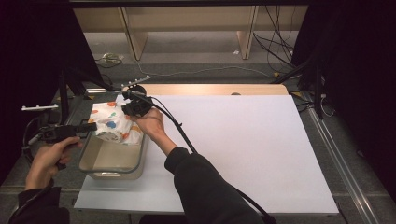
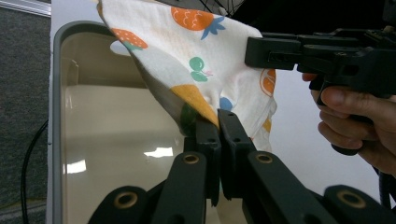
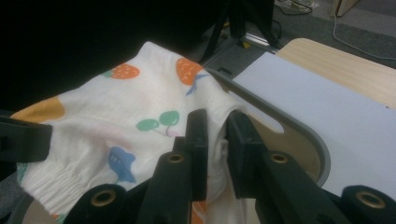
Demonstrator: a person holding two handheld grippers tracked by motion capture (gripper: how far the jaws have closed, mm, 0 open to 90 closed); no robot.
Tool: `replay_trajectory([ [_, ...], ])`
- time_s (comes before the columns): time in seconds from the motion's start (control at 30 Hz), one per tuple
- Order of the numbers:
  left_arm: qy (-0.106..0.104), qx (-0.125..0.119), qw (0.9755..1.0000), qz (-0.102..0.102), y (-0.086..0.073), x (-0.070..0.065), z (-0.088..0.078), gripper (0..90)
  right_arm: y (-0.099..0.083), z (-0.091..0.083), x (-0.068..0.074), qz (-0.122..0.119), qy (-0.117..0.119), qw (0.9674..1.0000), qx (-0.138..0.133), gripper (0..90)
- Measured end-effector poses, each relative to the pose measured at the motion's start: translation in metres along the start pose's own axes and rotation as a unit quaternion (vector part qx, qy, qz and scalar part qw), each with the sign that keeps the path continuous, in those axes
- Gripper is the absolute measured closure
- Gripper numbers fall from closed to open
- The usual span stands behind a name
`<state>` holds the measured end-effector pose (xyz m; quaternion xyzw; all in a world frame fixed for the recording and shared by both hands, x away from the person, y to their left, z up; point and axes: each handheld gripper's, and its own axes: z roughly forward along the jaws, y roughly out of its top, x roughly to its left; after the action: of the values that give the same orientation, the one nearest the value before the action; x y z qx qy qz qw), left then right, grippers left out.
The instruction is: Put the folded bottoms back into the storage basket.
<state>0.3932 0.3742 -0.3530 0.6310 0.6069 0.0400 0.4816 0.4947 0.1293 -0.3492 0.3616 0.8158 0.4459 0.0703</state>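
The fruit-print cloth is held stretched above the bin, clamped by the left hand-held gripper and the right hand-held gripper; the bin lies directly beneath.

A bin sits at the worktop's near left corner. A garment hangs over its far end, between my left tongs and right tongs.
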Motion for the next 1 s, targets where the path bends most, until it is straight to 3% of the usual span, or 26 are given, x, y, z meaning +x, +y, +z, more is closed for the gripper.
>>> replay_trajectory([
  [1.0, 0.015, 0.037, 0.9992, -0.005, -0.006, 0.012, 0.005, 87.6, -0.014, 0.014, 0.002, -0.005, 0.001, 0.9998, 0.021, 79.7],
])
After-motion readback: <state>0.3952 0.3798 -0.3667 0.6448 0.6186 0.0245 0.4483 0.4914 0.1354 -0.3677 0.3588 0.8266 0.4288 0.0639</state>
